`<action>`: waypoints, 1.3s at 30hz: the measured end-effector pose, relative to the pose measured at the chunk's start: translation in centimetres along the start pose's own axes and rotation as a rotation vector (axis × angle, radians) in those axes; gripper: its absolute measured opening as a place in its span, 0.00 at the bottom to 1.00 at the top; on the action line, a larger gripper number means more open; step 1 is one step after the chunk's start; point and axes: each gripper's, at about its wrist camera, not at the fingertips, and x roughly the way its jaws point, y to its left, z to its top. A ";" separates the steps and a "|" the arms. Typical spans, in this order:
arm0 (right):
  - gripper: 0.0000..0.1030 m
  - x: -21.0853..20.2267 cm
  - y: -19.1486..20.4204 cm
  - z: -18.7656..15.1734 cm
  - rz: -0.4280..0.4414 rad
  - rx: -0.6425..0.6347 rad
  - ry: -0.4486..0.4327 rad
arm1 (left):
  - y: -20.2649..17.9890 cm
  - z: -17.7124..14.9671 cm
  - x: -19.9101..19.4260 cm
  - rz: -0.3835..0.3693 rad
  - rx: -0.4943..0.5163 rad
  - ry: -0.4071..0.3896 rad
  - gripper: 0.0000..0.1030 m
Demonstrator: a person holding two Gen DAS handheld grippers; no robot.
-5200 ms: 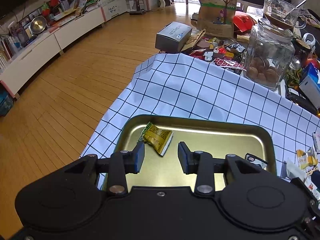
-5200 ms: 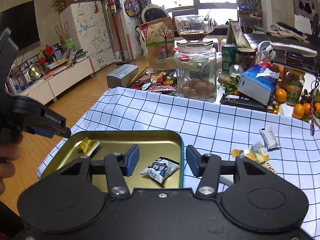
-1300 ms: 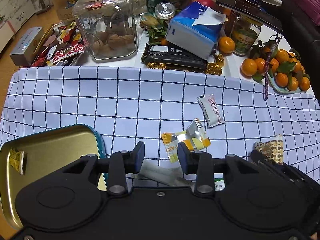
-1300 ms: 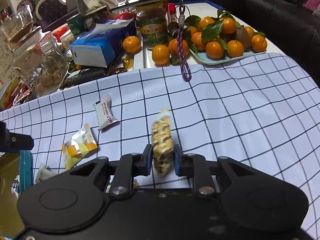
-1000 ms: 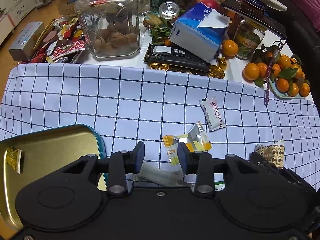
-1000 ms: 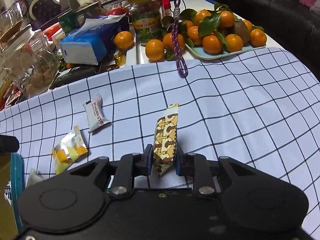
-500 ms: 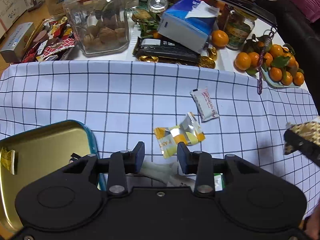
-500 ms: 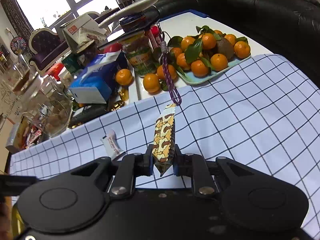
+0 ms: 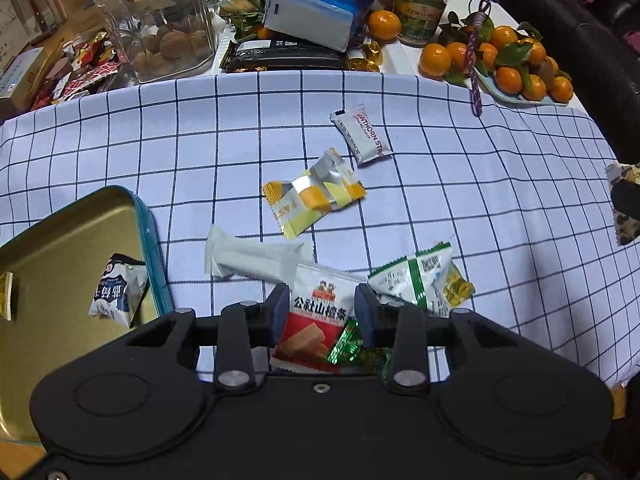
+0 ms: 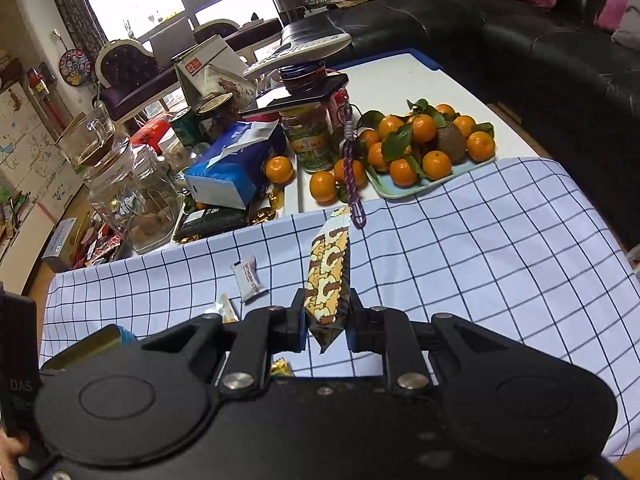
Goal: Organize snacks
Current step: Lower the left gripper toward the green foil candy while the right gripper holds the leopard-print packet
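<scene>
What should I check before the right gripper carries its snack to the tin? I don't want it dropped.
1. Right gripper shut on brown patterned snack bar: ok.
2. Bar lifted off the checked cloth: ok.
3. Gold tin has bare floor left: ok.
4. Left gripper open, holding nothing: ok.
5. Path to the tin past the left gripper: cannot tell.

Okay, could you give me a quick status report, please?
Right gripper shut on brown patterned bar, lifted. Left gripper open above red-and-white packet. Gold tin unobstructed.
</scene>
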 end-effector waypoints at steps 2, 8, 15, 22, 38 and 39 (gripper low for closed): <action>0.19 -0.4 -0.5 -0.3 0.016 0.027 -0.001 | -0.2 -0.7 -0.3 -0.007 -0.008 -0.004 0.44; 0.19 -0.2 -1.2 -0.6 0.006 0.067 -0.008 | -1.2 -2.3 -0.1 -0.037 -0.040 0.029 0.44; 0.19 -0.2 -0.7 -0.4 0.022 0.062 -0.019 | -2.3 -3.0 1.1 -0.051 -0.069 0.073 0.44; 0.19 0.5 -0.1 -0.3 0.027 0.045 -0.012 | -2.1 -2.2 1.9 -0.041 -0.140 0.073 0.44; 0.19 1.4 0.7 -0.2 0.025 0.020 -0.003 | -2.9 -1.9 2.8 -0.022 -0.134 0.085 0.44; 0.19 1.4 0.7 -0.2 0.026 0.021 -0.003 | -2.9 -1.9 2.9 -0.021 -0.132 0.085 0.44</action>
